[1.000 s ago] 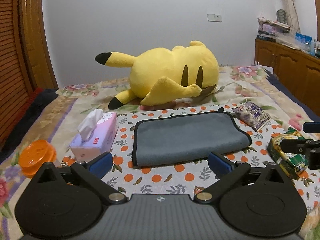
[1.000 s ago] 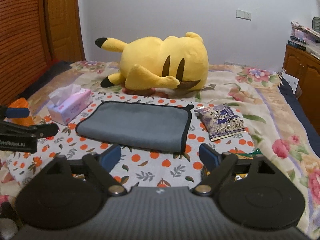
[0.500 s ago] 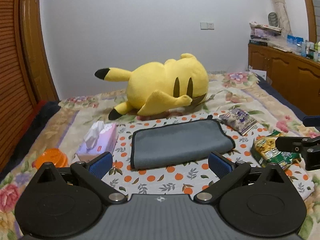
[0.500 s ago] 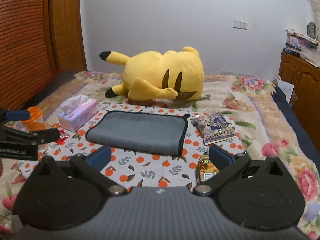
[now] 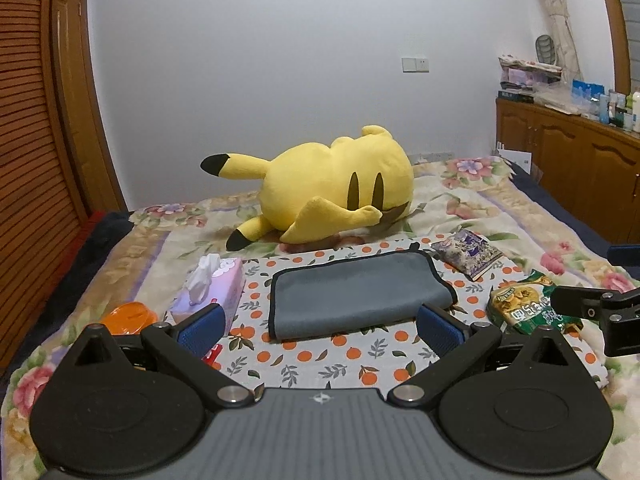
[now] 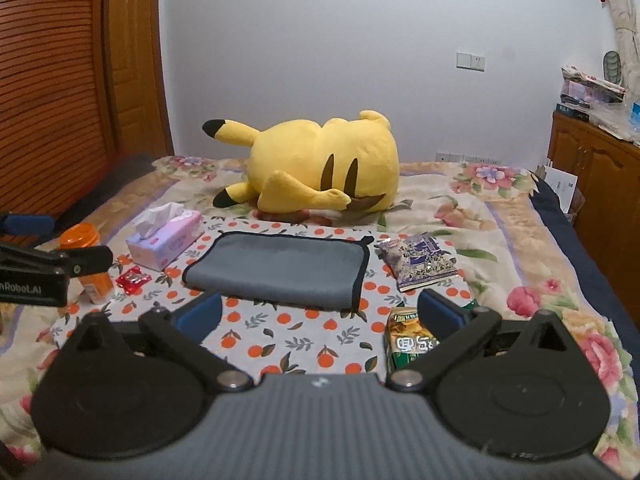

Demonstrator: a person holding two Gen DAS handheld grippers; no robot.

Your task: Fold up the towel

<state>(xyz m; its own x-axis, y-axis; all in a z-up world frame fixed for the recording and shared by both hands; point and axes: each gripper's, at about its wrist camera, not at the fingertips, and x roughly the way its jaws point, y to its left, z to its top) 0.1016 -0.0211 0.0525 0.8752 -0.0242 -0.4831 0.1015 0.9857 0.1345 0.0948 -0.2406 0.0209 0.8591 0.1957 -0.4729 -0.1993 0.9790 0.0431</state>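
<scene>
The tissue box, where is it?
In both views the tissue box sits on the bed left of the grey towel, with the orange jar further left.

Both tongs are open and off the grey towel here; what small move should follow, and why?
Probably nothing but setting down: the grey black-edged towel already lies folded flat on the orange-print cloth, and the left tongs and right tongs hold nothing.

Both looking forward along spread fingers from above the bed's near edge, toward the far wall, well back from everything. Left wrist view set to the left, right wrist view to the right, each catching the other's gripper at its edge. Shared: grey towel (image 5: 356, 296) (image 6: 280, 272), yellow plush (image 5: 332, 192) (image 6: 320, 168).
</scene>
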